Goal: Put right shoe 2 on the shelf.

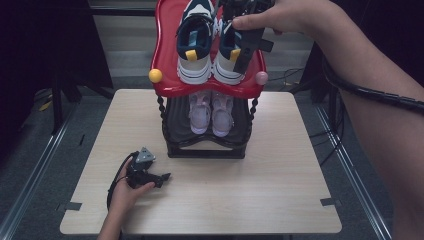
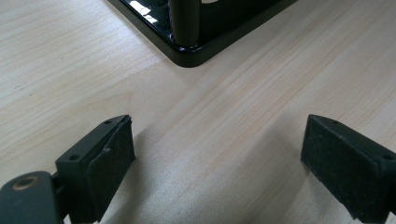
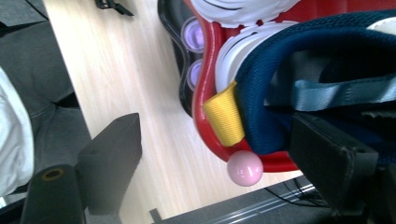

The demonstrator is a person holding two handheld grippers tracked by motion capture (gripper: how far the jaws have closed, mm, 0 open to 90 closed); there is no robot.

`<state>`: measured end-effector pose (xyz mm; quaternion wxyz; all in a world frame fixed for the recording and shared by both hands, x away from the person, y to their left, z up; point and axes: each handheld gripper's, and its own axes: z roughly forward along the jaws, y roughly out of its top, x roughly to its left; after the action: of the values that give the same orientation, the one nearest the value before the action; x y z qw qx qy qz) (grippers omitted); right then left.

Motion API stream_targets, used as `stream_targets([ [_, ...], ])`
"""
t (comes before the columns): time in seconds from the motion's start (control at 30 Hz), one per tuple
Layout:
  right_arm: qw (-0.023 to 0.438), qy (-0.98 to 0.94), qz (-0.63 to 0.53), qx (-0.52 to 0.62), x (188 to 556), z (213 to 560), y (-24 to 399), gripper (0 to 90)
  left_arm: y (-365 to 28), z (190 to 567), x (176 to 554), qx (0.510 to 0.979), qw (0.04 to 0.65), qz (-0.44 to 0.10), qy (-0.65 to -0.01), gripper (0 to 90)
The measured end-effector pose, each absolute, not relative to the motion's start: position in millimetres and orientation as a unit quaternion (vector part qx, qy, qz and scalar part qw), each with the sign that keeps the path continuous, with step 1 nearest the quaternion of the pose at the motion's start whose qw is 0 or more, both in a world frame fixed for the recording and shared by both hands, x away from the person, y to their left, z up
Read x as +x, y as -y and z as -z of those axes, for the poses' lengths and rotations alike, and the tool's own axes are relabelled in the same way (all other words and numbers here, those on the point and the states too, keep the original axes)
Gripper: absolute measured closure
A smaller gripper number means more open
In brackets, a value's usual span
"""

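Left hand-held gripper (image 1: 162, 177) rests on the counter (image 1: 280, 165) near the rack's (image 1: 207, 150) black base, jaws wide with nothing between them. On the red top shelf (image 1: 165, 50) sit two navy sneakers. Right hand-held gripper (image 1: 239, 62) hangs at the right sneaker's (image 1: 227, 55) heel, jaws wide, not gripping it.

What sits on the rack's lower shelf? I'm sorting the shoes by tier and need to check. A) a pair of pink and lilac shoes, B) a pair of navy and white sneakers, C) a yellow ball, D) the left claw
A: the pink and lilac shoes stand on the dark lower shelf, under the red top tray that carries the navy and white sneakers.
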<state>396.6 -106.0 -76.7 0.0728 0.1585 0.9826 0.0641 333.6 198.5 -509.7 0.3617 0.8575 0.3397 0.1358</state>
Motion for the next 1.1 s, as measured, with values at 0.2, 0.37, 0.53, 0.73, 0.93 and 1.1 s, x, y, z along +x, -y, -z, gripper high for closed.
stream_targets([
  [0.2, 0.071, -0.983, -0.053, 0.161, 390.6, 75.9, 108.7, 16.4, -198.3, 509.8, 333.4, 0.857, 0.363, -0.134, -0.341, 9.1],
  [0.37, 0.067, -0.983, -0.047, 0.164, 384.3, 73.5, 114.9, 17.2, -198.3, 509.9, 333.5, 0.857, 0.363, -0.134, -0.341, 9.1],
  [0.53, 0.061, -0.984, -0.042, 0.163, 379.1, 71.0, 121.4, 17.1, -198.3, 509.8, 333.5, 0.857, 0.363, -0.134, -0.341, 9.1],
  [0.73, 0.050, -0.984, -0.041, 0.165, 374.5, 73.3, 127.4, 17.2, -198.3, 509.8, 333.5, 0.857, 0.363, -0.134, -0.341, 9.1],
  [0.93, 0.032, -0.985, -0.031, 0.167, 369.4, 78.4, 133.7, 17.7, -198.3, 509.8, 333.5, 0.857, 0.363, -0.134, -0.341, 9.1],
  [1.1, 0.018, -0.986, -0.017, 0.167, 364.9, 83.9, 140.3, 19.1, -198.4, 509.8, 333.6, 0.857, 0.363, -0.133, -0.341, 9.1],
])
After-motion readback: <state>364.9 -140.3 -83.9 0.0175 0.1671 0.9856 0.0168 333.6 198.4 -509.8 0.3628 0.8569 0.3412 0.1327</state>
